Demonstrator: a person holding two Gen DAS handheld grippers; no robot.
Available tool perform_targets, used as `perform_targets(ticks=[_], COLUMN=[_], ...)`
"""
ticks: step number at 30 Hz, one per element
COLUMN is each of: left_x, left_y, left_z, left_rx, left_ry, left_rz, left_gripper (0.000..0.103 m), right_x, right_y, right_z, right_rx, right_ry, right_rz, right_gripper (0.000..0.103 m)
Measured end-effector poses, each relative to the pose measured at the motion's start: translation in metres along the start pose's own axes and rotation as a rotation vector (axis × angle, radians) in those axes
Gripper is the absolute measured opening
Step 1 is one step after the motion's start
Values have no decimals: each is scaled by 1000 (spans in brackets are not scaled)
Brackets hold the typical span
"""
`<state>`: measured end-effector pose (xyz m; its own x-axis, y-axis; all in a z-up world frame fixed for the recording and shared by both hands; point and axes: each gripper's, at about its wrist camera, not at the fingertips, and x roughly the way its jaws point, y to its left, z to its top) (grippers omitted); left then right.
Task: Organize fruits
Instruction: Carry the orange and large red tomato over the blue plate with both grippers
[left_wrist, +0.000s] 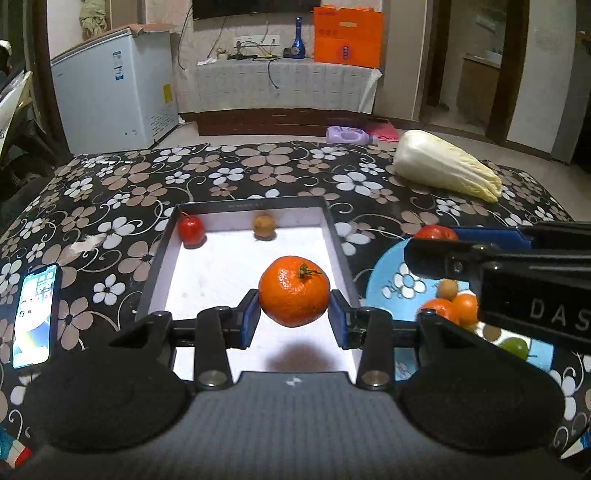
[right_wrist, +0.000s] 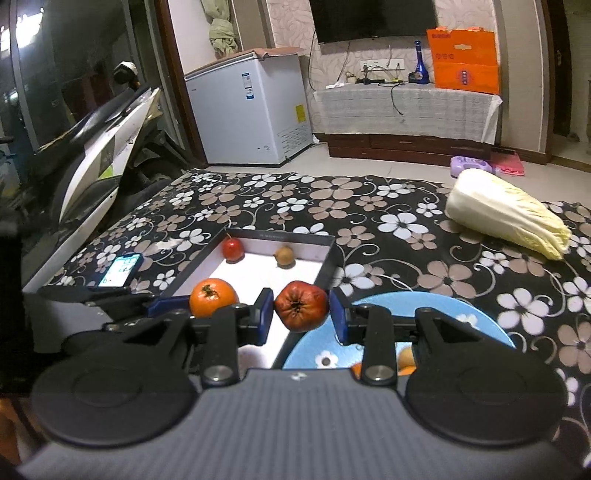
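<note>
My left gripper (left_wrist: 293, 314) clamps an orange (left_wrist: 294, 291) above the box's (left_wrist: 155, 273) near end; right gripper (right_wrist: 301, 314) clamps a wrinkled red fruit (right_wrist: 301, 305) over its right edge. Two fruits sit at the far wall. Several remain on the blue plate (left_wrist: 388, 288).

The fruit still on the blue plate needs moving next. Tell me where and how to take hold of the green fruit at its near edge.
Grip the green fruit across its round middle, coming from above. It lies at the near edge of the blue plate, with a brown fruit and oranges close behind, so a level approach would likely knock them. The right gripper hides part of it, so its stem side is unclear.
</note>
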<state>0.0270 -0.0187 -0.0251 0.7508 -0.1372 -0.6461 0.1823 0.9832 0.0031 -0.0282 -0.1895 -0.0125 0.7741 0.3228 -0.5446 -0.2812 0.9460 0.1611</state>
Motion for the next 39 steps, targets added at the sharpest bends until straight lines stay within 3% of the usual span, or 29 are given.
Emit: perform_targets(ticks=[30,39], left_x=[0,-1], left_y=[-55,-64], left_z=[0,0], left_rx=[71,73], left_ry=[-42,-50], left_rz=[-105,-150], left_gripper=[46,46], right_x=[-33,-41], right_y=[-32,-44], right_z=[-15,-14], right_rx=[16,65], right_ry=[1,-39], right_rz=[-81,-106], right_gripper=[36,36])
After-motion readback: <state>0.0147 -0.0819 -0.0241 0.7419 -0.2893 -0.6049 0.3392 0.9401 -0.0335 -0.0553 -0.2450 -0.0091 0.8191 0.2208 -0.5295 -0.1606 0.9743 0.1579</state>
